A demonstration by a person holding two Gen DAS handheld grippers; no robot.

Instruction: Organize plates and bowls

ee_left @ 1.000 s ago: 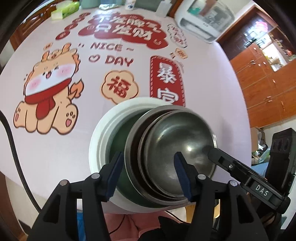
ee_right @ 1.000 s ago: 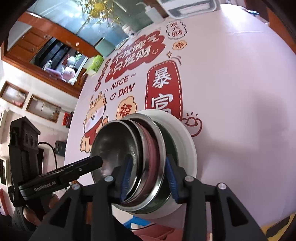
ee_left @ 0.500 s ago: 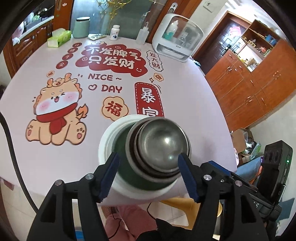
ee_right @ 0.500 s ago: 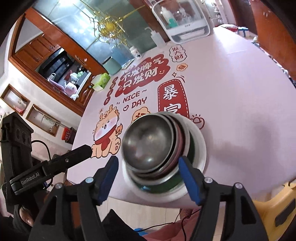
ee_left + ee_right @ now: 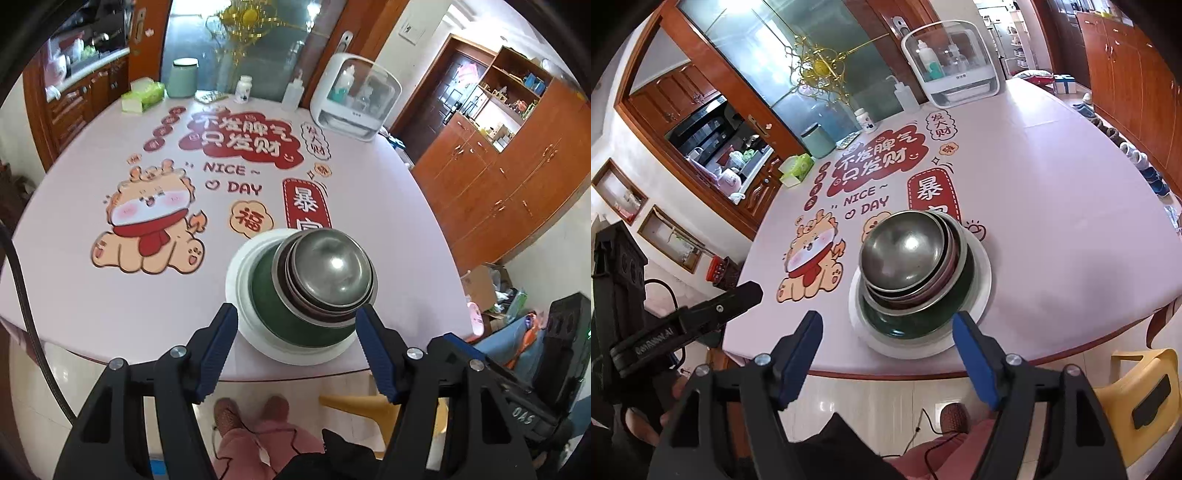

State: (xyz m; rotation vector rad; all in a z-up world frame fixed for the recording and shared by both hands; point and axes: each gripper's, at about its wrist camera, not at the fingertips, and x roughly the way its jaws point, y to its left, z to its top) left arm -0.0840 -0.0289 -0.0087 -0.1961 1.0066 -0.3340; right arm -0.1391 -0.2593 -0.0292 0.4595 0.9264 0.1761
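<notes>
Both your grippers have pulled back and up off the stacked bowls [image 5: 325, 284]. Left gripper [image 5: 295, 347] gapes, empty; right gripper [image 5: 888, 350] opening, empty. Stack sits on the white plate [image 5: 240, 280] near the table [image 5: 110, 295] edge.

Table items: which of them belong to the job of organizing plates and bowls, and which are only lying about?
Job:
- steel bowls, nested on top
- green bowl under them
- white plate at the bottom

Lying about:
- tissue box
- green canister
- pill bottle
- squeeze bottle
- white cabinet
</notes>
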